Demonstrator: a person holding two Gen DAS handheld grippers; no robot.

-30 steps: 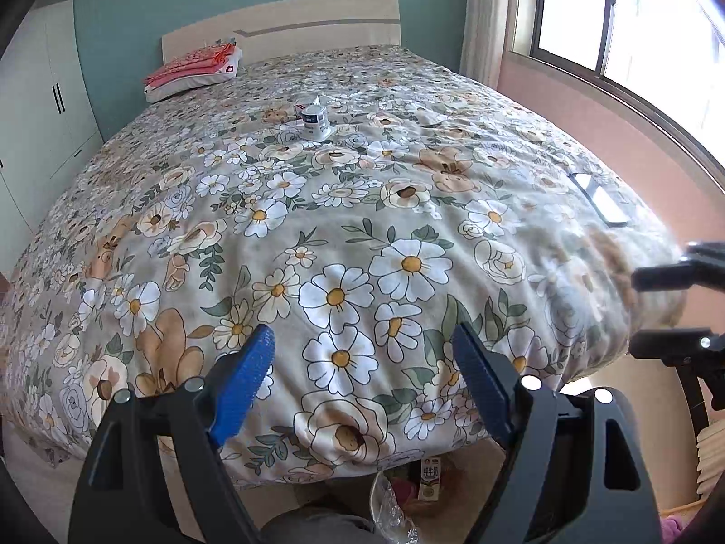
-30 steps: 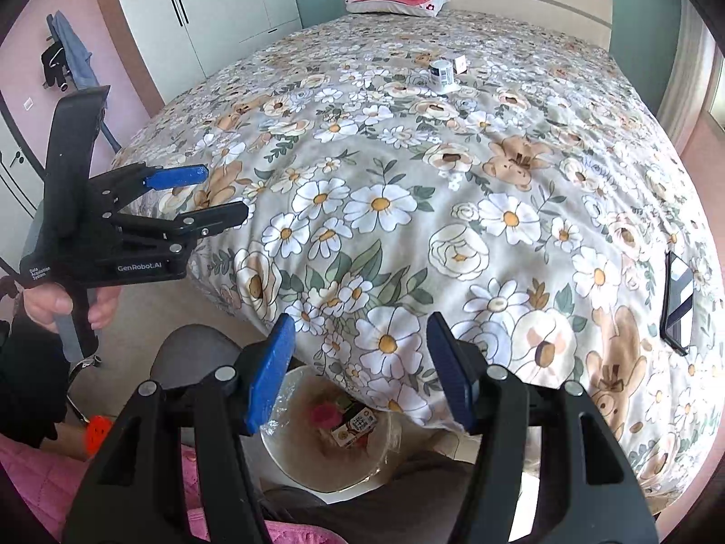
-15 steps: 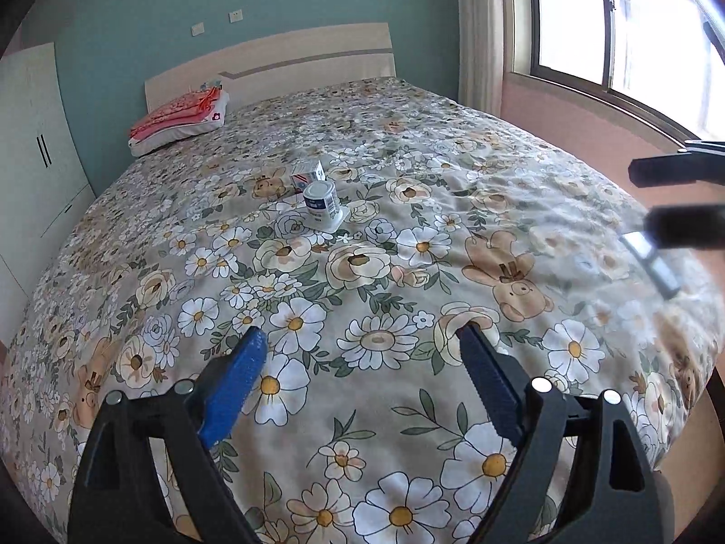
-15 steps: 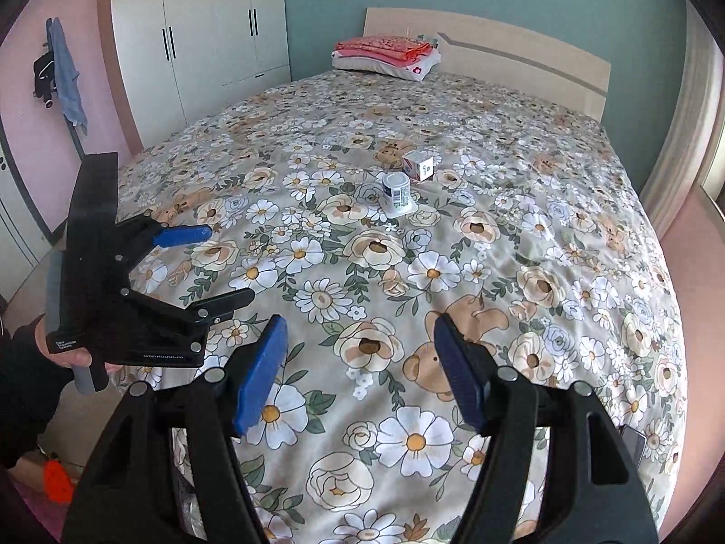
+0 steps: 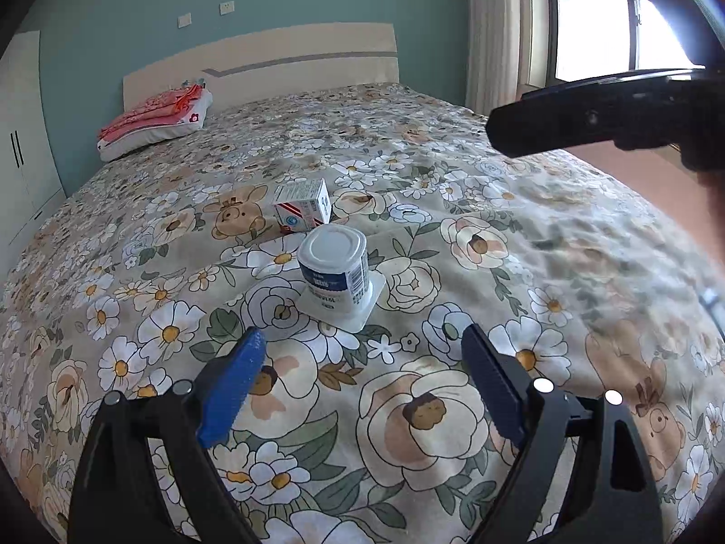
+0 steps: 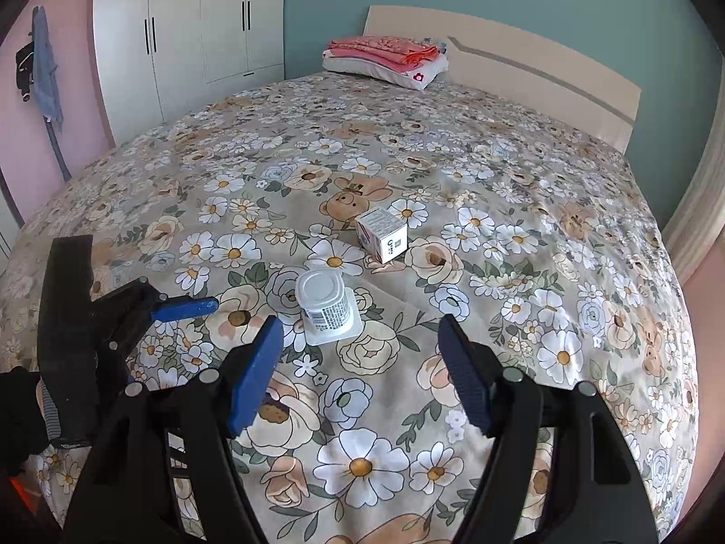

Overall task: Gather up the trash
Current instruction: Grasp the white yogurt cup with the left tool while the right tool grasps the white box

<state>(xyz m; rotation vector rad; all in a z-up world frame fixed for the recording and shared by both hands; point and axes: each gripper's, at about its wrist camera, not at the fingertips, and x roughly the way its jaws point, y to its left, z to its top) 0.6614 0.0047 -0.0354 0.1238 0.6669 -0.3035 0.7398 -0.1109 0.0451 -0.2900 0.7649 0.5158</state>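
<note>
A white yogurt cup (image 5: 334,272) stands upside down on the floral bedspread (image 5: 408,408), with a small white carton (image 5: 302,211) just behind it. My left gripper (image 5: 362,385) is open and empty, a short way in front of the cup. In the right wrist view the cup (image 6: 322,301) and the carton (image 6: 381,235) lie ahead and a little left. My right gripper (image 6: 360,376) is open and empty above the bedspread (image 6: 543,272). The left gripper (image 6: 181,308) shows at the left there; the right gripper's dark arm crosses the upper right of the left wrist view.
A folded red blanket on a white pillow (image 5: 156,124) lies by the headboard (image 5: 272,63). White wardrobes (image 6: 195,41) stand to the left, a curtain and window (image 5: 589,22) to the right. A dark phone-like object (image 5: 713,301) lies at the bed's right edge.
Both grippers have moved forward over the bed from its foot end. The cup and carton are now close in front. The bin seen below the bed edge has left view.
</note>
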